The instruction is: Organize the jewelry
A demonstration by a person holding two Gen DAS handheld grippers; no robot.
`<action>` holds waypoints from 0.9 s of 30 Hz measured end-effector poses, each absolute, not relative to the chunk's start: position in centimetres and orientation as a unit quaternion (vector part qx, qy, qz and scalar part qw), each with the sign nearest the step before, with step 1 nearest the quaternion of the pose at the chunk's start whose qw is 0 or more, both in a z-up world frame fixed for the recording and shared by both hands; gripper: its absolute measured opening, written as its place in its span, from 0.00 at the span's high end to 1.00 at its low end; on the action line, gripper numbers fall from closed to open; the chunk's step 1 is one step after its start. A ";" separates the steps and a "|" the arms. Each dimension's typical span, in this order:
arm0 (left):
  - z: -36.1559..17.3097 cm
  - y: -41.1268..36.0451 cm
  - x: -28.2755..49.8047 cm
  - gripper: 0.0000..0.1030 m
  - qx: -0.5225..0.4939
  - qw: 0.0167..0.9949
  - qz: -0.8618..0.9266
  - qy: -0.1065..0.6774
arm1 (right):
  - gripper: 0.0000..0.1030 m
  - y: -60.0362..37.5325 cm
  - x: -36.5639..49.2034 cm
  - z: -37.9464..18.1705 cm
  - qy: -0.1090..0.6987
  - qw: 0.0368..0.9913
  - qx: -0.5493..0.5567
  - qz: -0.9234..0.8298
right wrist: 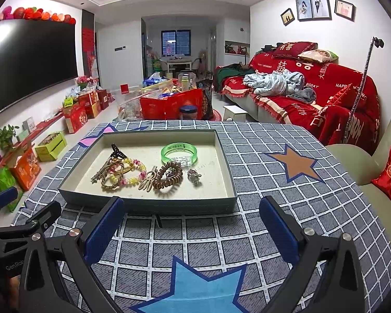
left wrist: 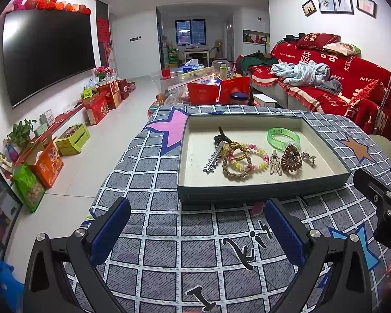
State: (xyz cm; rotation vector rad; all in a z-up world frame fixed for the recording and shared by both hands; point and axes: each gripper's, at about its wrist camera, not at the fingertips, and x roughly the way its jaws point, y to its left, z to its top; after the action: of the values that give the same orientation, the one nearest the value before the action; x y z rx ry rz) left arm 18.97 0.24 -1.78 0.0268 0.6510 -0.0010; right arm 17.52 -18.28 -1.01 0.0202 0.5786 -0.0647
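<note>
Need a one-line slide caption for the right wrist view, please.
Open right gripper hovers over the checked cloth before a shallow tray holding a green bangle, coil hair tie and beaded bracelets.

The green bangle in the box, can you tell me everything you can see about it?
The green bangle is a see-through ring, like glass or plastic, bright green and closed all the way round. Dark marks that look like print run along the far inside of it, too small to read. It lies flat on the pale floor of the box, toward the back and right of the other pieces. A clear tag sits against its near edge. The brown coil hair tie lies just in front, apart or barely touching. Neither gripper holds it.
</note>
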 end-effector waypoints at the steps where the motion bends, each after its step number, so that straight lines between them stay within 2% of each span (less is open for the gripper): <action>1: -1.8 0.2 19.0 0.00 0.013 0.947 -0.001 0.321 | 0.00 -18.3 17.5 -1.0 0.285 0.958 0.010 -0.032; 27: -2.0 0.4 19.0 0.00 0.011 0.946 0.000 0.325 | 0.00 -18.2 17.5 -1.1 0.285 0.958 0.010 -0.032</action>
State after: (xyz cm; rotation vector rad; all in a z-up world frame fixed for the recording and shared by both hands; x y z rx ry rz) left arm 18.98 0.37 -2.05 0.0230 0.6622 0.0005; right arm 17.50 -18.23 -1.06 0.0207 0.5780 -0.0642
